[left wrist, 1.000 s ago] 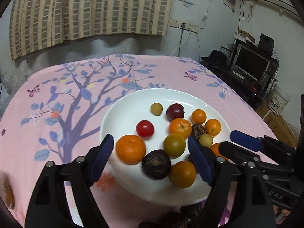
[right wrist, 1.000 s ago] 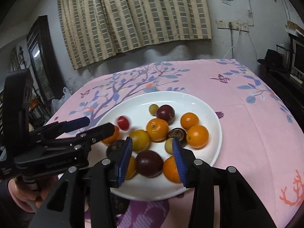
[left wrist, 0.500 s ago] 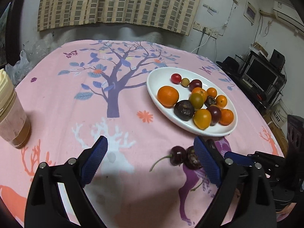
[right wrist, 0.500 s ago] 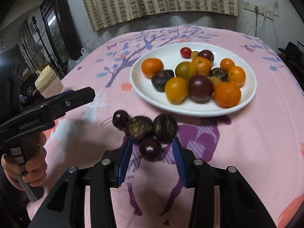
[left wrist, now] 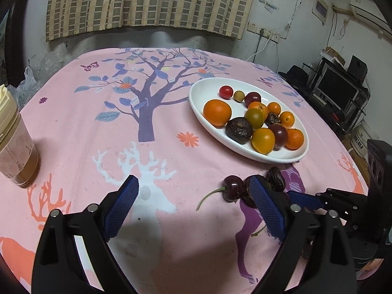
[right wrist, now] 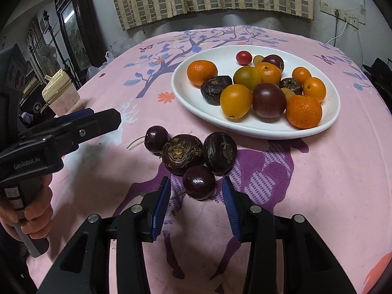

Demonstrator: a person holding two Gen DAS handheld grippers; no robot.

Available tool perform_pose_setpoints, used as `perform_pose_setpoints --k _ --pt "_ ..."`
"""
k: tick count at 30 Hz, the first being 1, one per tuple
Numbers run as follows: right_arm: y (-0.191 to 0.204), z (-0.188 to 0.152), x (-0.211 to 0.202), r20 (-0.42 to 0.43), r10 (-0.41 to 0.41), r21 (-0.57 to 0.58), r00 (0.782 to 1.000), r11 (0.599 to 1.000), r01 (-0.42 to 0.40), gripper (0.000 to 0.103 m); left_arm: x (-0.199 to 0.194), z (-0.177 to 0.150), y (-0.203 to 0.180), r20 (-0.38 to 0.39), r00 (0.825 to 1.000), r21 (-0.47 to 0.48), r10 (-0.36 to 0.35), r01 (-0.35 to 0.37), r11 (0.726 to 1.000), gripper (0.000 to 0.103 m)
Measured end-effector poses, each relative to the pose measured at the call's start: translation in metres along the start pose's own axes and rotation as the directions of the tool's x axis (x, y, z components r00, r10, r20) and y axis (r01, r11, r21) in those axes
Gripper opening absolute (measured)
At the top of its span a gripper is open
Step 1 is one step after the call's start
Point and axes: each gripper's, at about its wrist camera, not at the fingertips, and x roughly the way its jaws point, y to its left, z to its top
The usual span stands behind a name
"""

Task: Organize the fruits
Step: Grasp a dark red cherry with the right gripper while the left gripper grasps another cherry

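A white oval plate [right wrist: 328, 120] [left wrist: 203, 90] holds several oranges, plums, a red tomato and dark wrinkled fruits. On the cloth in front of it lie two cherries [right wrist: 199, 185] [right wrist: 156, 138] and two dark wrinkled fruits [right wrist: 182, 153] [right wrist: 220, 152]. My right gripper [right wrist: 197, 193] is open, just above the cloth, with the near cherry between its fingertips. My left gripper [left wrist: 193, 196] is open and empty, left of the loose fruits; a cherry [left wrist: 232, 188] shows beside its right finger. It also shows in the right wrist view [right wrist: 98, 120].
A lidded jar [left wrist: 14, 144] of brownish stuff stands at the table's left edge; it also shows in the right wrist view [right wrist: 62, 95]. A pink printed cloth [left wrist: 98, 127] covers the table. A TV and shelves [left wrist: 338, 90] stand to the right, beyond the table.
Both grippers pulled back from over the plate toward the table's near side. The right one came down close to the loose cherries and dark fruits; both stayed open.
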Motion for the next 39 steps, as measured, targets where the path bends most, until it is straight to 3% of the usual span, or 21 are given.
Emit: perform_pose_setpoints --k 17,24,26,28,32,35,39 --pt "0.001 0.001 0.005 -0.012 -0.022 -0.016 1.0 1.0 0.022 0.037 0.003 -0.001 -0.002 -0.003 1.0 0.011 0.009 -0.009 1.0 0.09" --pt "-0.001 0.001 -0.001 -0.005 -0.02 -0.014 1.0 1.0 0.02 0.029 0.005 -0.001 -0.002 -0.004 1.0 0.018 0.014 -0.014 1.0 0.09" --pt "-0.006 0.004 -0.014 0.035 -0.002 0.007 0.999 1.0 0.002 0.029 0.009 -0.004 -0.005 -0.012 1.0 0.06 0.025 -0.024 0.998 0.09" --pt "-0.011 0.007 -0.023 0.068 0.003 0.024 0.998 1.0 -0.004 0.028 0.014 -0.006 -0.013 -0.042 0.999 0.14 -0.019 0.025 0.99 0.09" --pt "-0.019 0.009 -0.029 0.081 0.006 0.058 0.997 0.998 -0.011 0.029 0.016 -0.015 -0.034 -0.069 0.994 0.325 -0.085 0.103 0.94 0.067" --pt "-0.021 0.01 -0.029 0.075 0.01 0.071 0.997 0.997 -0.015 0.029 0.019 -0.013 -0.039 -0.083 0.991 0.368 -0.108 0.132 0.921 0.052" --pt "-0.02 0.011 -0.032 0.085 0.011 0.067 0.996 0.998 -0.016 0.029 0.028 -0.006 -0.033 -0.108 0.983 0.366 -0.146 0.176 0.914 0.049"
